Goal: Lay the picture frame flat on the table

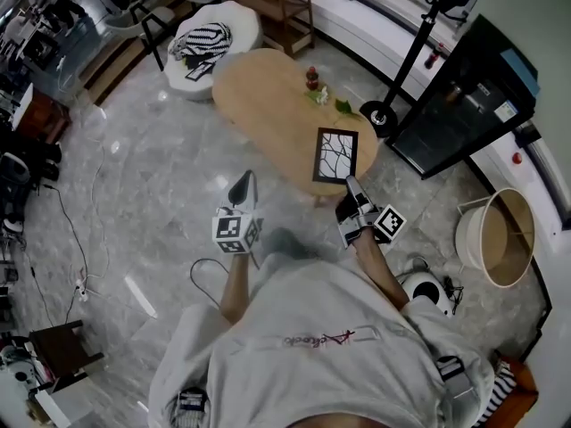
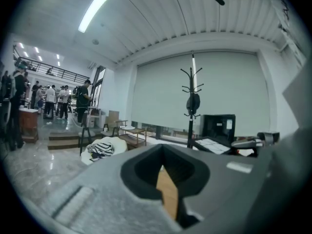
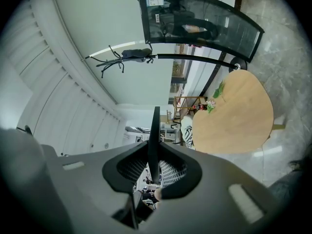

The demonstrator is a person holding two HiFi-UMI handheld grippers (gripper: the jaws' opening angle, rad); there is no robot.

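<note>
**Frame in R claw, not yet flat on table**

The person is standing at the near end of the oval wooden table (image 1: 268,105), w/ a claw in each hand. The right gripper (image 1: 351,185) is clamping the picture frame (image 1: 335,154) by its lower edge; the right gripper view is showing the frame edge-on, pinched thin between the two pads. The frame is black-bordered w/ a white branch pattern and is facing up toward the head camera. From above, it's overlapping the table's near end. Can't tell whether it's touching the wood.

The left gripper (image 1: 244,182) is hovering over the floor just left of the table end, apart from the frame. Its jaws are sitting together w/ only a sliver of gap, gripping nothing; a strip of tabletop is showing through.

Further along the table a small plant (image 1: 314,86) is standing. Beyond that, a white seat (image 1: 236,20) is carrying a striped cloth (image 1: 203,39). A coat stand (image 1: 412,56) & a black cabinet (image 1: 464,96) are standing on the R side.
</note>
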